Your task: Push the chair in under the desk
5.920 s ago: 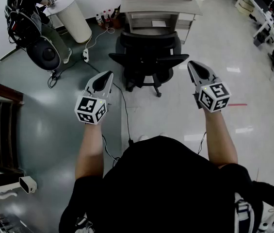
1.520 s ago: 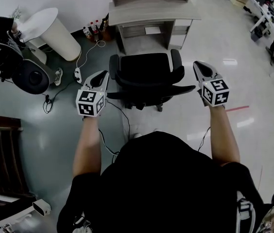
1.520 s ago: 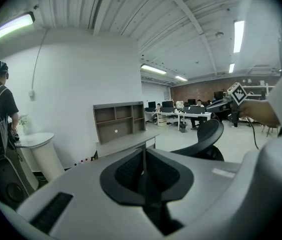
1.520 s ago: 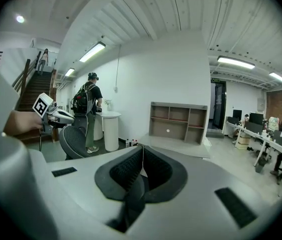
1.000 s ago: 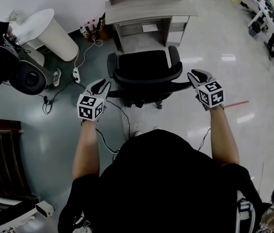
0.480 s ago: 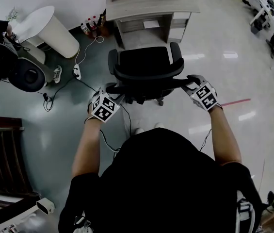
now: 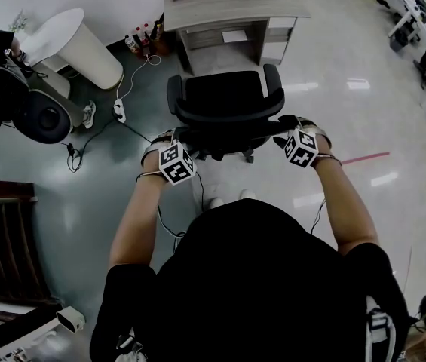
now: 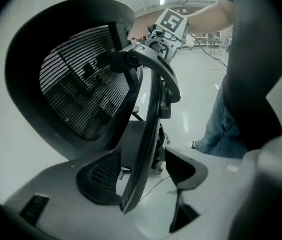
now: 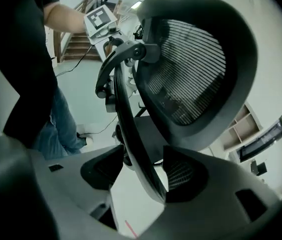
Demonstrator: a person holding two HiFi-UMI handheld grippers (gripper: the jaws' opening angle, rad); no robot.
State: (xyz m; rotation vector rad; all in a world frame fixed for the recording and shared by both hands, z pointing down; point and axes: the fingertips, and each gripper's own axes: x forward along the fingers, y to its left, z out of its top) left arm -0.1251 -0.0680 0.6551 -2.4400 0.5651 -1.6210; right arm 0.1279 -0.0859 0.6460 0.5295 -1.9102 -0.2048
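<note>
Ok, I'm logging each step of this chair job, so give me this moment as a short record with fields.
chair: in front of the desk, facing it, not under it
left gripper: open, jaws just opened, astride the chair's back frame, not clamped
right gripper: open, jaws just opened, astride the same frame at its other side, not clamped
status: chair not pushed in

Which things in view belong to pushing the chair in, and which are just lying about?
Job: chair, desk, left gripper and right gripper, jaws just opened wide, chair's back frame between them.
Lying about: round white table, power strip, bottles, red floor tape.
</note>
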